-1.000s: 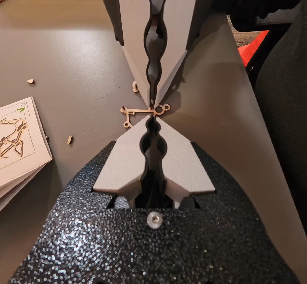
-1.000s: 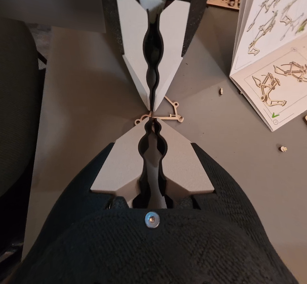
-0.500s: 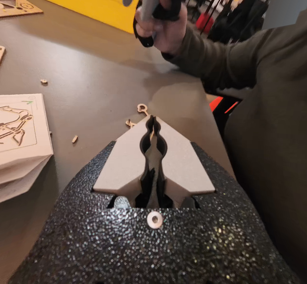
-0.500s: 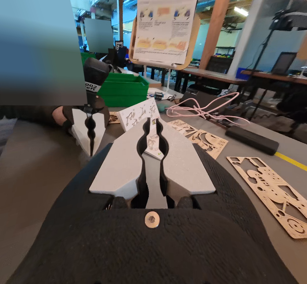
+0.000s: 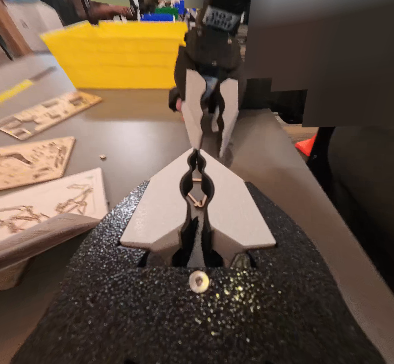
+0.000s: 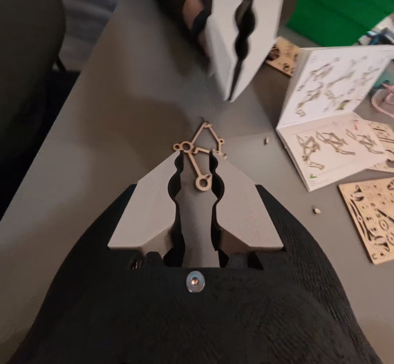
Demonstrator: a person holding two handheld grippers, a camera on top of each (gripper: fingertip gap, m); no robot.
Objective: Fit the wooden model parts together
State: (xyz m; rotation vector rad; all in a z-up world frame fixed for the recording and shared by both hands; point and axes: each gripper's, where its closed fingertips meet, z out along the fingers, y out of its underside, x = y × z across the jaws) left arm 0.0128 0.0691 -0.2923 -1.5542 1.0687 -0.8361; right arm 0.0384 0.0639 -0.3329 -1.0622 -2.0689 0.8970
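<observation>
I see no readable writing; my left claw (image 5: 197,151) is together, my right claw (image 6: 196,153) apart over the wooden parts (image 6: 201,155) on the worktop (image 6: 128,140).

left claw (image 5: 197,151) closed | wooden part (image 5: 197,201) below | right claw (image 5: 210,144) parted | table (image 5: 136,134)

Right gripper (image 6: 196,153): jaws now parted, formerly closed on the wooden part (image 6: 197,157); part now flat on the table (image 6: 128,140), between the fingertips, unpinched. Left gripper (image 6: 231,98): closed, now lifted clear at 12 o'clock of the part, no longer tip-to-tip with the right.
</observation>
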